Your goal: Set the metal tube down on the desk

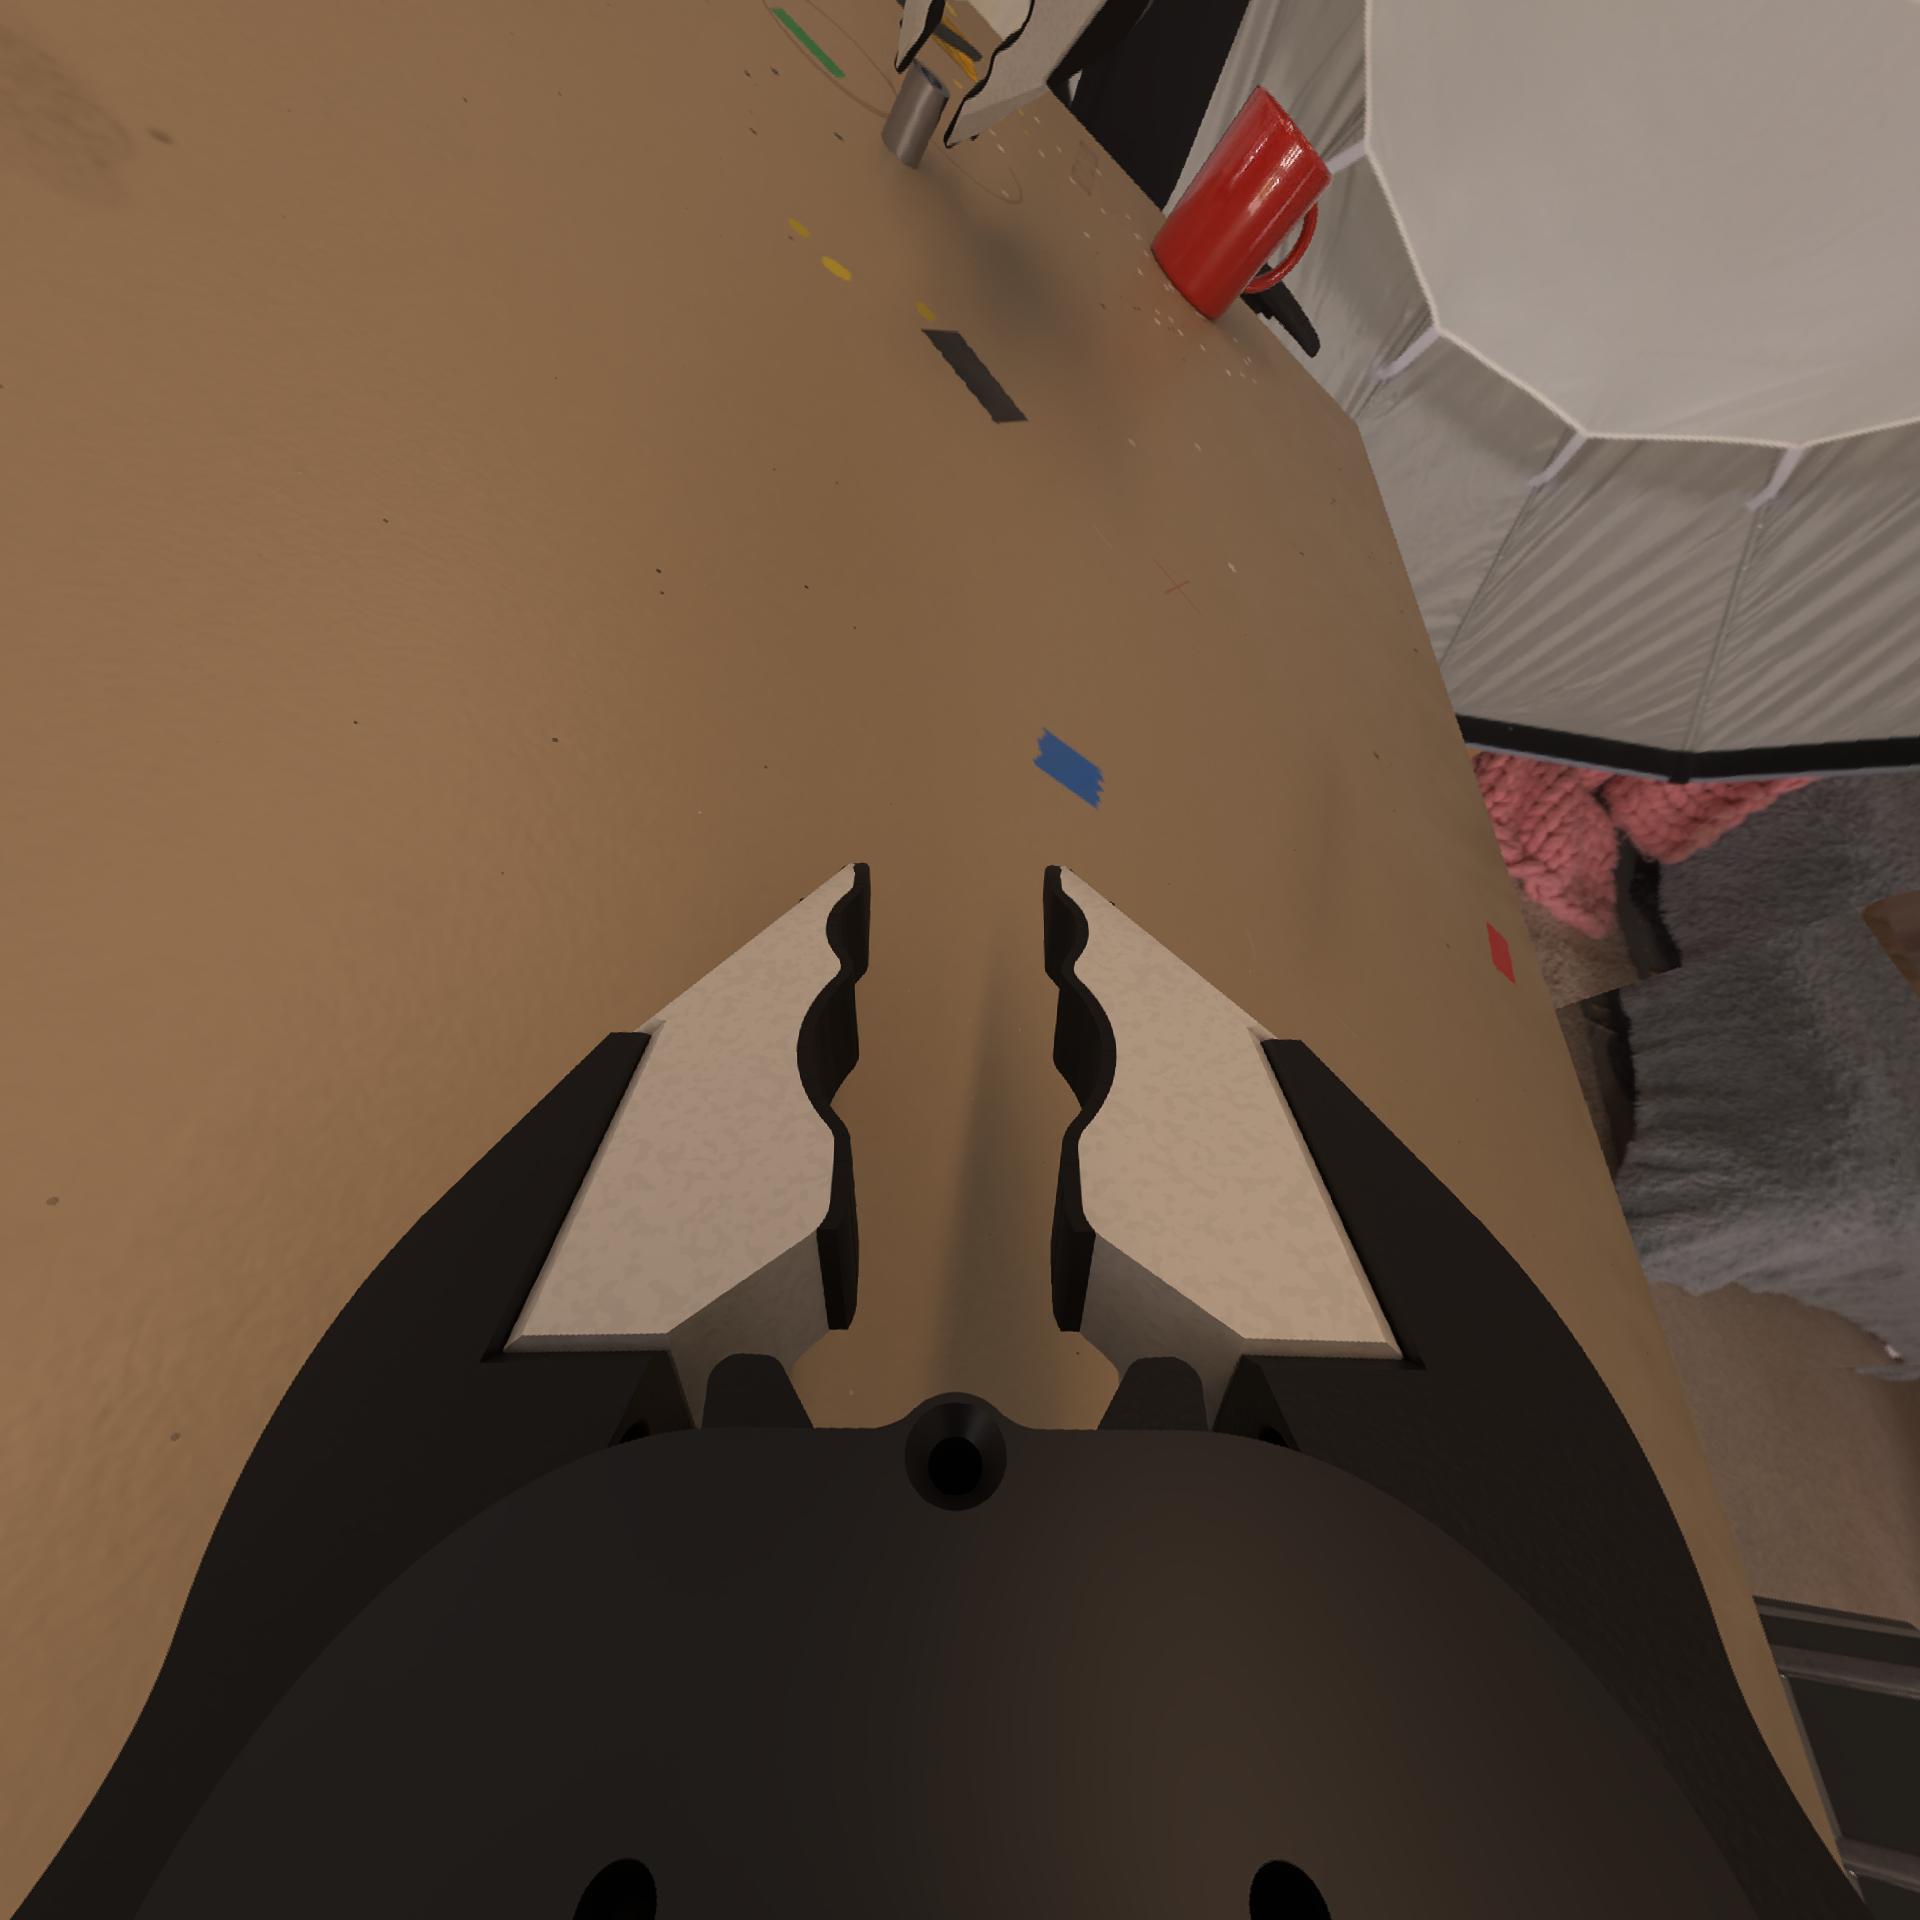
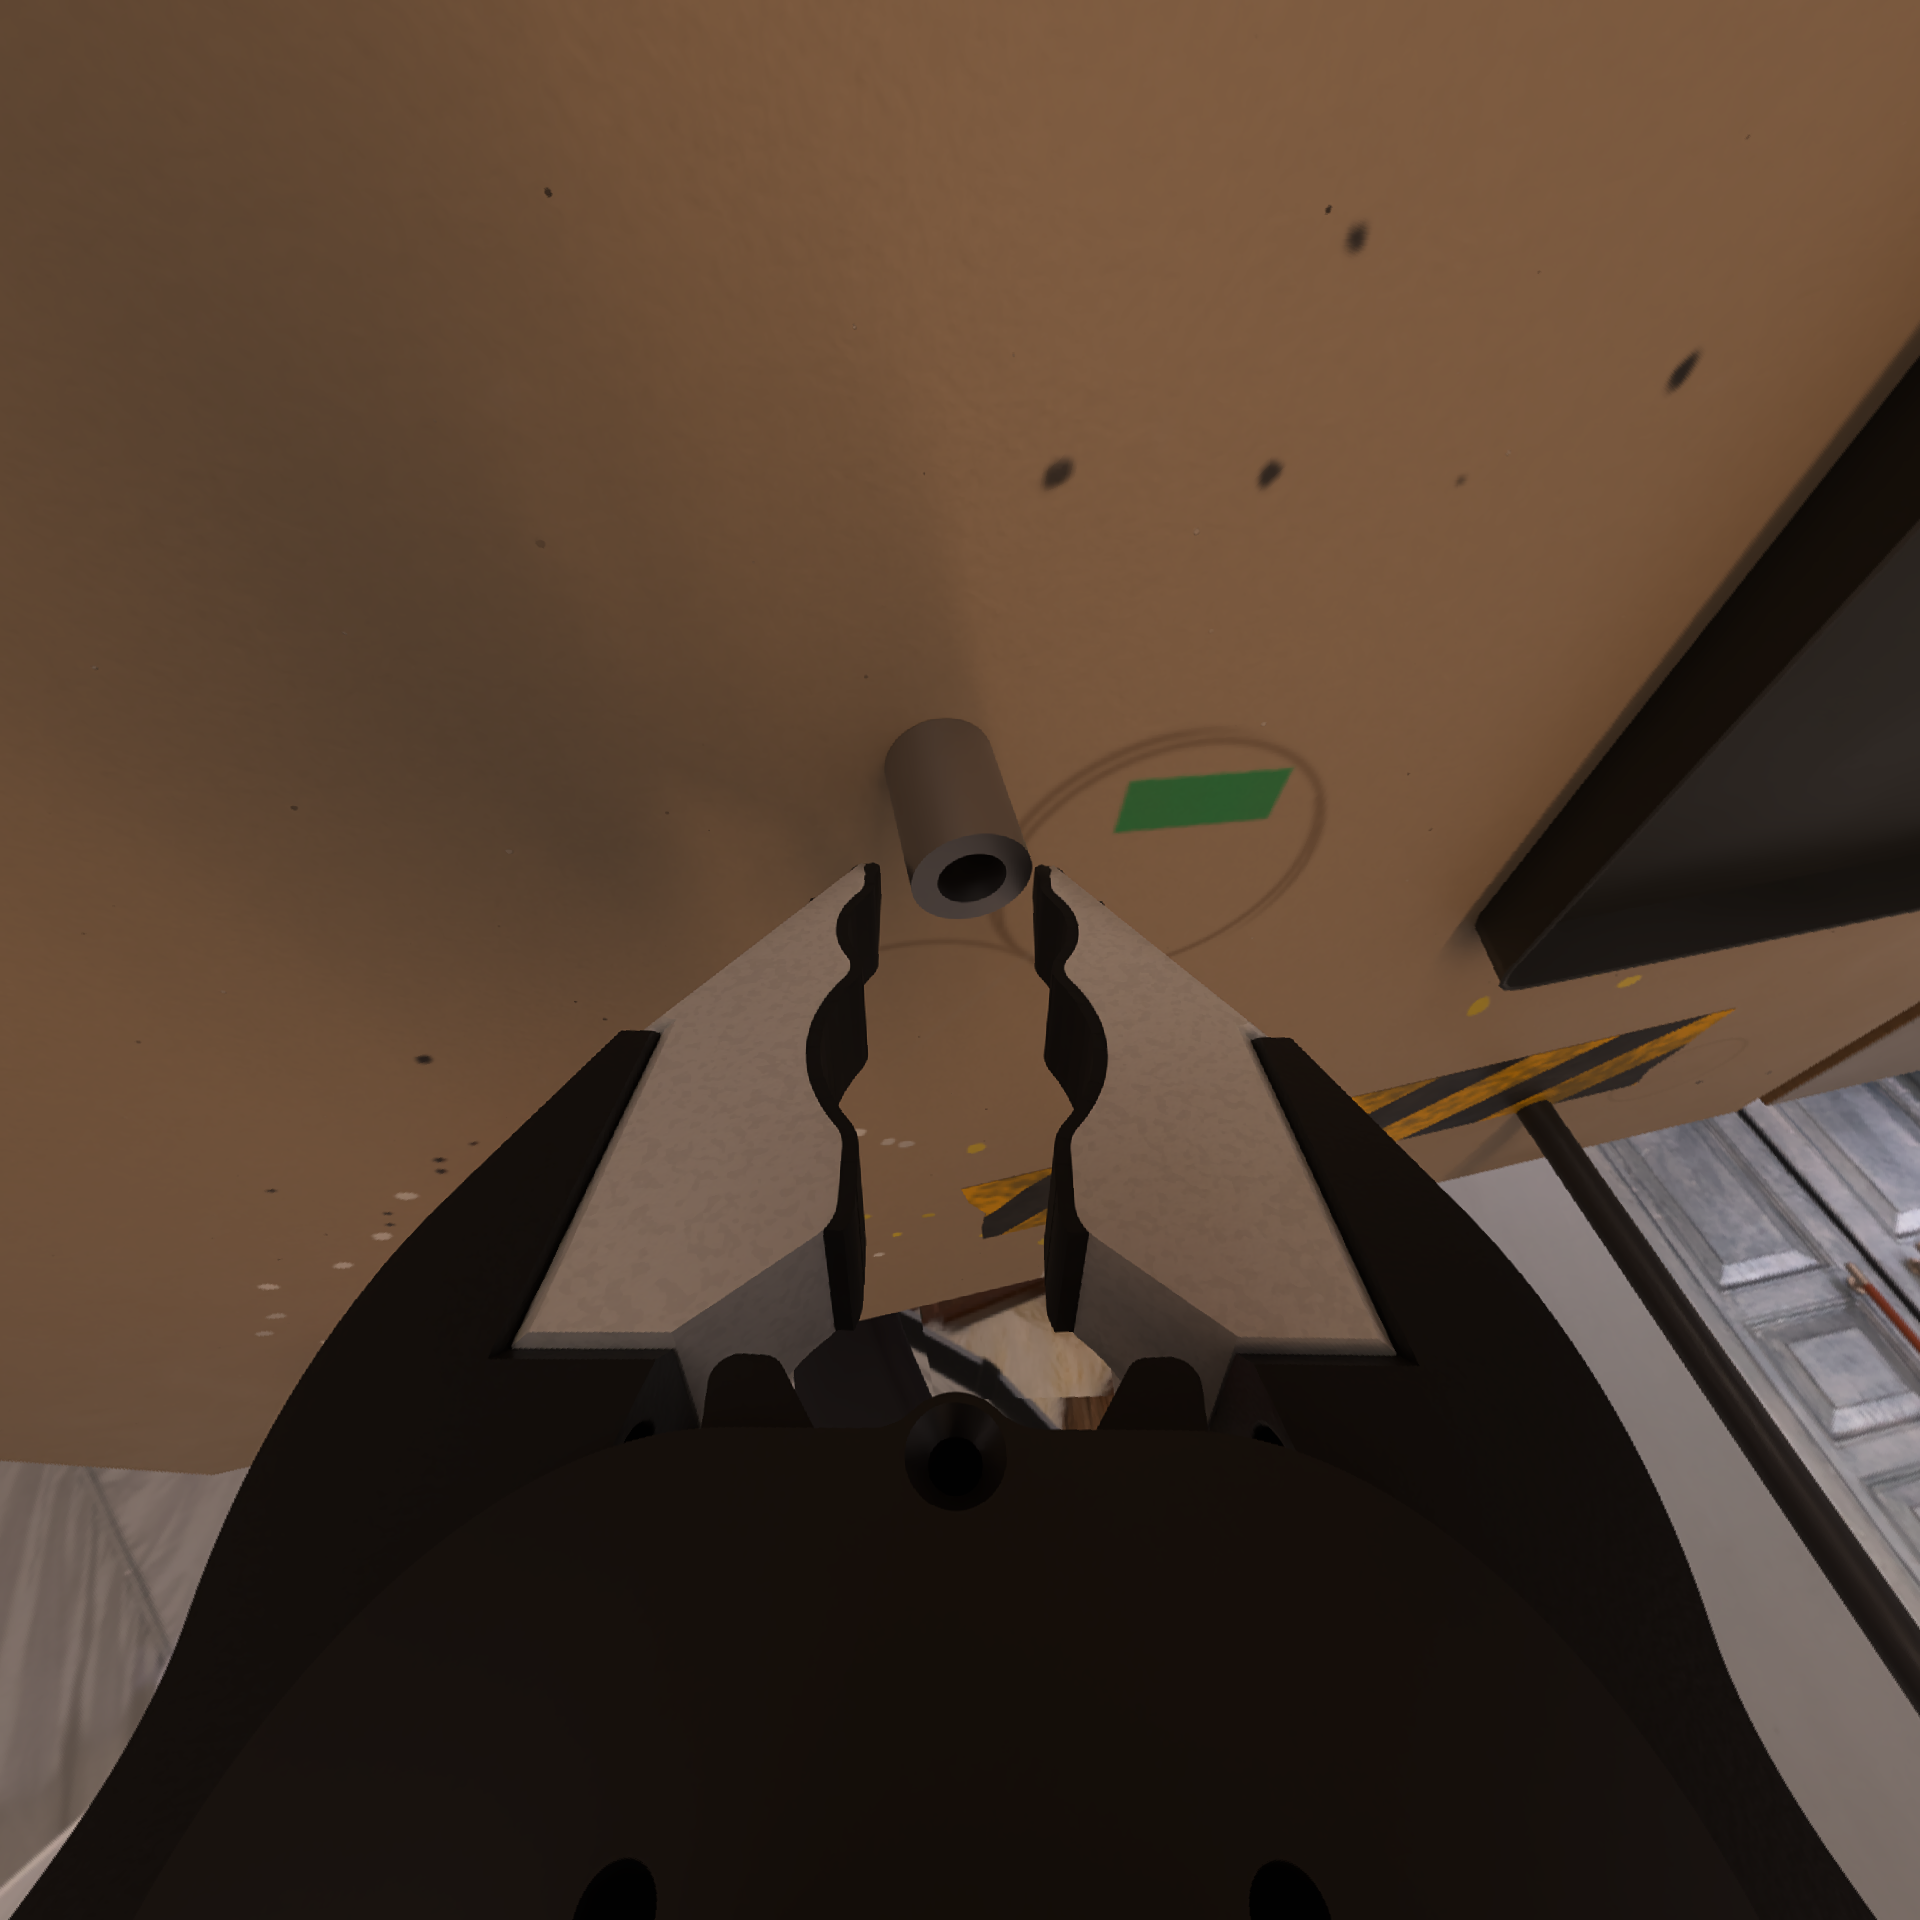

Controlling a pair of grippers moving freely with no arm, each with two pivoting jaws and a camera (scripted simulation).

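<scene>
A short grey metal tube (image 2: 951, 800) stands upright on the brown desk (image 2: 520, 520), with its open end facing up. My right gripper (image 2: 956, 875) is open. Its fingertips (image 2: 1042, 883) flank the tube's top rim, with a small gap on the left side. In the left wrist view the tube (image 1: 914, 120) stands far off on the desk (image 1: 416, 623), with the right gripper (image 1: 940, 68) just above it. My left gripper (image 1: 956, 873) is open and empty, low over the desk.
A red mug (image 1: 1242, 208) stands at the desk's right edge. Flat tape marks lie on the desk: blue (image 1: 1070, 767), black (image 1: 975, 376), green (image 2: 1200, 800), striped yellow-black (image 2: 1507, 1081). A dark box (image 2: 1714, 779) lies right of the tube.
</scene>
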